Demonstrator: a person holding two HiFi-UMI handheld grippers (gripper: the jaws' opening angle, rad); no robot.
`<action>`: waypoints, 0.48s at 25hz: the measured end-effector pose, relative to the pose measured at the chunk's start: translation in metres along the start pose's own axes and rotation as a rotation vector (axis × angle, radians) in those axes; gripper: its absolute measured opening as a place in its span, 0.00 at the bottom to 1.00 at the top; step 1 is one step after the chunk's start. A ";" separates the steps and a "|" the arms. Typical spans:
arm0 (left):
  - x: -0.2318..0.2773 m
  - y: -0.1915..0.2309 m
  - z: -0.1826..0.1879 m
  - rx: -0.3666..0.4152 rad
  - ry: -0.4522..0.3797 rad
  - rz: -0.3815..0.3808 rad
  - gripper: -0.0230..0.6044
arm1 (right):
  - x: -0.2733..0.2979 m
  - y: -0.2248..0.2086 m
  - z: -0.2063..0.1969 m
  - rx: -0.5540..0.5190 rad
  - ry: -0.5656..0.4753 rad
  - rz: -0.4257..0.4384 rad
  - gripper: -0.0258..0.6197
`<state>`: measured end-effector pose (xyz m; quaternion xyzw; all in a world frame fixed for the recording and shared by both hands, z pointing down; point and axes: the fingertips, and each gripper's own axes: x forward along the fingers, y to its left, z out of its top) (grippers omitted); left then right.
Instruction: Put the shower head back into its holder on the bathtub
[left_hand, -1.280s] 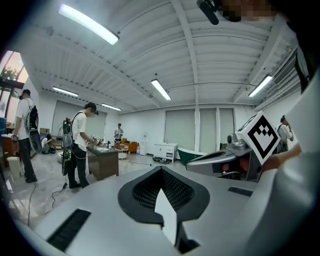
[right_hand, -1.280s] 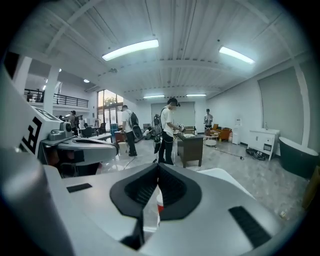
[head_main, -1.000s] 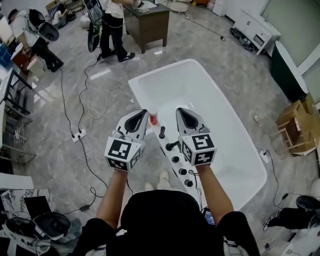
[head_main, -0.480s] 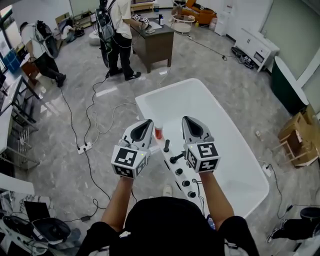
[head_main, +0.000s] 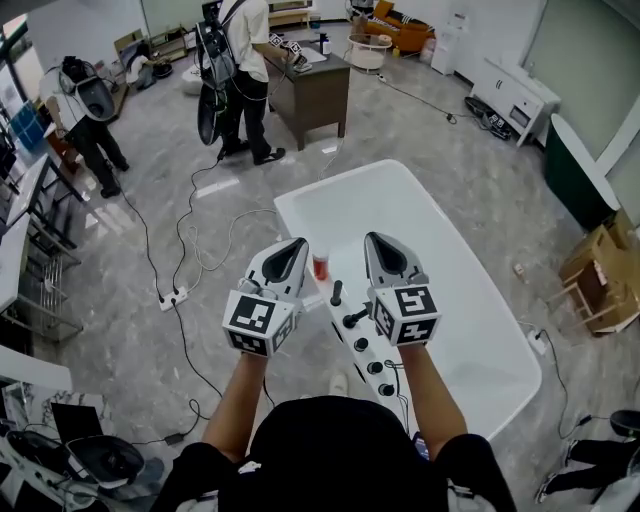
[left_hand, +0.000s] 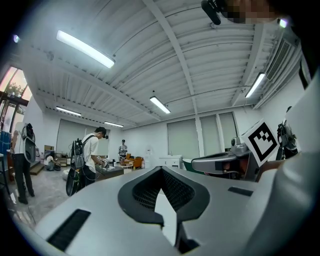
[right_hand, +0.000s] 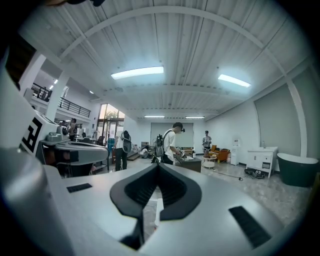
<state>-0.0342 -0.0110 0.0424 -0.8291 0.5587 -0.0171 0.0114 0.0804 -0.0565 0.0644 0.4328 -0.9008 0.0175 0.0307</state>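
Sitting on grey floor (head_main: 480, 170): white bathtub (head_main: 400, 215).

Centre to lower right of frame: white oval bathtub (head_main: 470, 300), long axis running from upper centre toward lower right. On tub's left rim, lower centre: row of black knobs and fittings (head_main: 366, 345); small red cup (head_main: 320, 267) on same rim, just above row. Mid-frame: left gripper (head_main: 296, 244) and right gripper (head_main: 374, 240) side by side, cup between them in picture. On floor left of tub: white power strip (head_main: 172, 297). Top centre, beyond tub: brown wooden desk (head_main: 315, 90); standing person in white shirt (head_main: 245, 60) at its left. Right edge: cardboard boxes (head_main: 598, 265).
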 end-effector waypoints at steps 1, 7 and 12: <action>0.000 0.000 0.000 0.001 0.000 -0.003 0.06 | 0.000 0.000 0.000 0.001 -0.001 -0.001 0.07; -0.001 -0.001 -0.003 0.012 -0.001 -0.008 0.06 | 0.000 0.005 0.000 -0.001 -0.005 -0.006 0.07; 0.000 -0.005 -0.001 0.013 -0.010 -0.011 0.06 | -0.003 0.002 0.001 -0.001 -0.004 -0.016 0.07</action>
